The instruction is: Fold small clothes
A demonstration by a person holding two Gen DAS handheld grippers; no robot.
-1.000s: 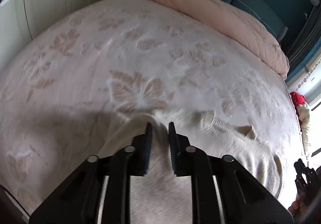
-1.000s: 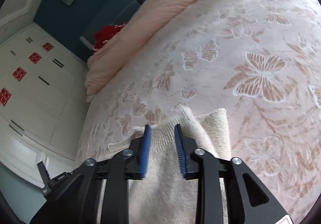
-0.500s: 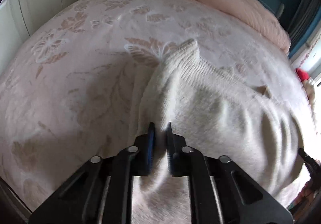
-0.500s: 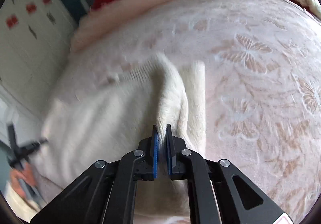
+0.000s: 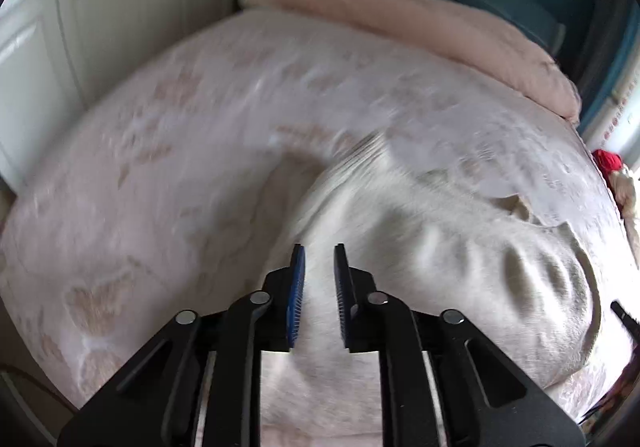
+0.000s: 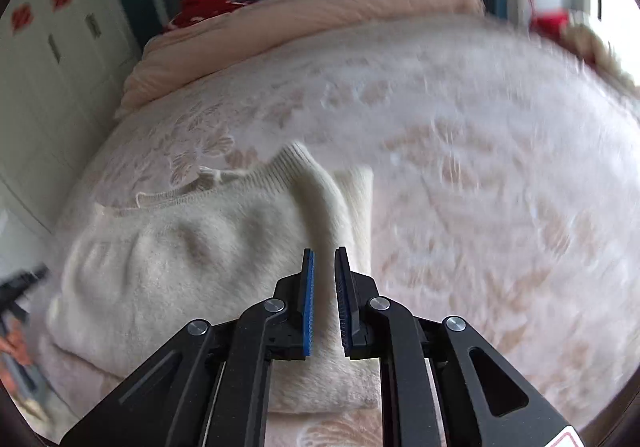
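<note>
A pale bedspread (image 6: 500, 175) with a butterfly pattern fills the space ahead of both tongs, and a rolled pink duvet (image 5: 420, 23) lies along its far edge. The cream sweater (image 6: 192, 259) lies rumpled on the bedspread, directly under and ahead of the tongs. The left gripper (image 5: 319, 251) and right gripper (image 6: 324, 253) both hover over it with jaws slightly spread, pinching nothing.

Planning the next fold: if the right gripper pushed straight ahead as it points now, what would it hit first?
Probably the sweater itself: the right gripper, jaws apart, points along its raised fold, with the bedspread beyond. Depth is unclear.
</note>
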